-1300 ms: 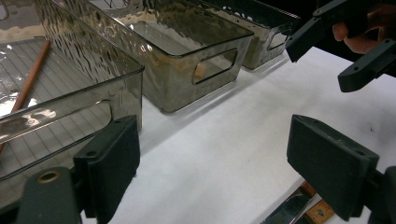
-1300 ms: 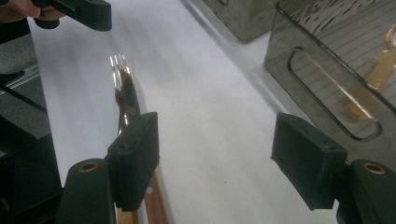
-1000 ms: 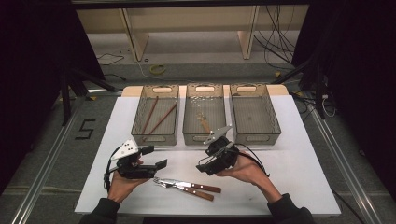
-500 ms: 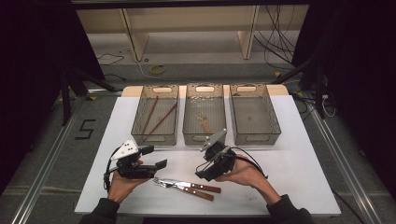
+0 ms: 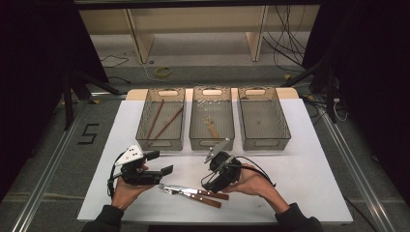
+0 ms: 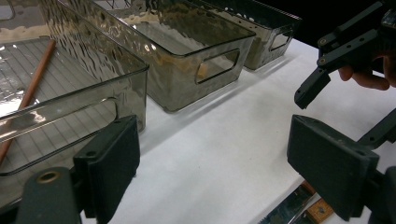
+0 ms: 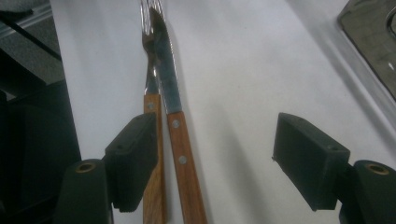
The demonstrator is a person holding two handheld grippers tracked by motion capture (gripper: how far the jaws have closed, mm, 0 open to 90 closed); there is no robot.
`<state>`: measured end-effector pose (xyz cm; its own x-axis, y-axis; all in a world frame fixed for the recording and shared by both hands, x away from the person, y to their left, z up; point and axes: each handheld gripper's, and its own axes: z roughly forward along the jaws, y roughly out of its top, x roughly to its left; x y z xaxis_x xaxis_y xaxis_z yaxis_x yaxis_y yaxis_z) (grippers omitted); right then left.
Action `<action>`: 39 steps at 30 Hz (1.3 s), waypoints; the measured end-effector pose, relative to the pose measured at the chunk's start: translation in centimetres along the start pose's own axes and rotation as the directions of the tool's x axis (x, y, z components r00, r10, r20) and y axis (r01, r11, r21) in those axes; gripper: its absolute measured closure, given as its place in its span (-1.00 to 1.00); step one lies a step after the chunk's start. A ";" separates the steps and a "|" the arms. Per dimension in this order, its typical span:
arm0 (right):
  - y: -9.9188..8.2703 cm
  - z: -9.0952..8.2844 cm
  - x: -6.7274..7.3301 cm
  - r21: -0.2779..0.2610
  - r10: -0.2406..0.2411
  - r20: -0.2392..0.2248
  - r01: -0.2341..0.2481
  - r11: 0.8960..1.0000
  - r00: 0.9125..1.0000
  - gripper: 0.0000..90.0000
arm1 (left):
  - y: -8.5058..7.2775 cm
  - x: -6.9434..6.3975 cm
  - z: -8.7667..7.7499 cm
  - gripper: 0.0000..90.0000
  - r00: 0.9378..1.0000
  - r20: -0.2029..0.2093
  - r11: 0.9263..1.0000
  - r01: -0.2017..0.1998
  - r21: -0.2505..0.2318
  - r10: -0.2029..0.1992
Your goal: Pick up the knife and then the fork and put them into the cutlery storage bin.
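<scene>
A knife [image 7: 175,121] and a fork [image 7: 150,88] with wooden handles lie side by side on the white table top, near the front edge [image 5: 193,194]. My right gripper [image 7: 215,154] points down at their handles with its jaws wide apart, and the knife handle lies between the jaws, nearer one pad, untouched. In the high view the right gripper [image 5: 211,184] hovers just over the handle ends. My left gripper [image 5: 160,163] sits to the left of the blades, open and holding nothing [image 6: 215,158]. A bit of the knife blade [image 6: 285,212] shows beside its jaw.
Three smoky clear bins stand in a row behind the grippers: the left bin [image 5: 159,145] holds two brown chopsticks [image 5: 167,122], the middle bin [image 5: 211,144] a small wooden piece, the right bin [image 5: 265,143] nothing visible. The white table top [image 5: 309,183] ends close behind the hands.
My right gripper has dipped a little, down and left toward the cutlery handles. The left gripper and the cutlery have stayed put.
</scene>
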<state>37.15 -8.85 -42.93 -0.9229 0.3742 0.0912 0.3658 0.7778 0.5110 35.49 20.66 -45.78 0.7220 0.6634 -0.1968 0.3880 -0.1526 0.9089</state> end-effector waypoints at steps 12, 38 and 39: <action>-0.2 0.9 0.2 0.068 -0.024 -0.015 0.025 0.997 1.000 -0.24 | 0.0 0.0 0.1 -0.63 1.000 -0.002 1.000 -0.001 0.006 0.001; -0.6 3.1 1.4 0.190 -0.104 -0.023 0.107 0.976 0.994 0.32 | -0.1 -0.1 -0.1 -0.63 1.000 0.003 1.000 -0.020 0.011 0.020; -0.6 3.0 1.4 0.204 -0.114 -0.023 0.117 0.972 0.993 0.33 | -0.1 -0.1 -0.1 -0.63 1.000 0.003 1.000 -0.021 0.011 0.021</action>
<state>36.04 -7.26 -45.70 -0.9612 0.2709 0.0519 0.2723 0.9027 0.3331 35.35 20.70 -45.82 0.7314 0.6580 -0.1788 0.3792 -0.1746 0.9087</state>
